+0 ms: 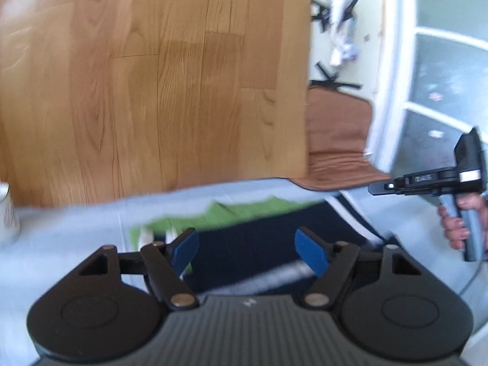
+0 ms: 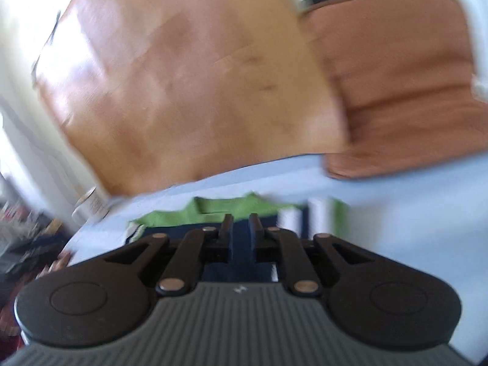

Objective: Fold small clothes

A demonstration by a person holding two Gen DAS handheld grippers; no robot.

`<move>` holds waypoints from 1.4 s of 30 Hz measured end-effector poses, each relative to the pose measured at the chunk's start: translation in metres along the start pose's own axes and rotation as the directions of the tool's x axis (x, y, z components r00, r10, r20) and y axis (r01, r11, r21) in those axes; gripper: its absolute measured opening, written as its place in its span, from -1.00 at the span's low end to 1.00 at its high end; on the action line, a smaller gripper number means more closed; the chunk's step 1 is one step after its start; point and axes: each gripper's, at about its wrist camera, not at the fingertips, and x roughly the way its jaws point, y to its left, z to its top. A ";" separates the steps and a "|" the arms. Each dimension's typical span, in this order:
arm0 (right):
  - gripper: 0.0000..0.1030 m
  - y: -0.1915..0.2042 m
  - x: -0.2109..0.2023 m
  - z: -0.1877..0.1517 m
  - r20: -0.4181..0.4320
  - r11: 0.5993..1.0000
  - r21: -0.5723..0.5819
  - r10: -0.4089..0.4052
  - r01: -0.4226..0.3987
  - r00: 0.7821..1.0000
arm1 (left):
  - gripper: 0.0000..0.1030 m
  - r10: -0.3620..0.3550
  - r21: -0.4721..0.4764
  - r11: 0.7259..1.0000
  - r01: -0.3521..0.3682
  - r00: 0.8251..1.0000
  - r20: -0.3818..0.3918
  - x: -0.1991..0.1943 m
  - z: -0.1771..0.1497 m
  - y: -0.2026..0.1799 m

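A small navy garment with white stripes lies on a light blue cloth, on top of a green garment. My left gripper is open just above the navy garment, blue pads apart and empty. My right gripper has its fingers nearly together, with navy fabric between them. The green garment and white stripes show beyond it. The right gripper also shows in the left wrist view, held in a hand at the right edge.
A wooden floor lies beyond the cloth's far edge. A brown seat cushion is at the right. A white cup stands at the cloth's left edge. A white door frame is far right.
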 end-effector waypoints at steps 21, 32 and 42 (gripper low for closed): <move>-0.75 0.005 0.154 0.033 -0.234 1.000 -0.028 -0.004 -0.003 0.972 | -0.77 0.154 -0.081 0.980 -0.182 0.949 -0.275 0.222 0.044 0.025; -0.76 0.107 -0.007 -0.007 -0.035 0.975 -0.201 0.085 -0.090 0.996 | -0.77 0.059 -0.141 0.988 -0.061 0.998 -0.016 0.040 0.023 -0.014; -0.76 0.144 -0.103 -0.168 0.108 0.981 -0.196 0.038 -0.016 0.993 | -0.77 0.002 -0.096 0.995 0.006 0.997 0.083 -0.079 -0.100 -0.071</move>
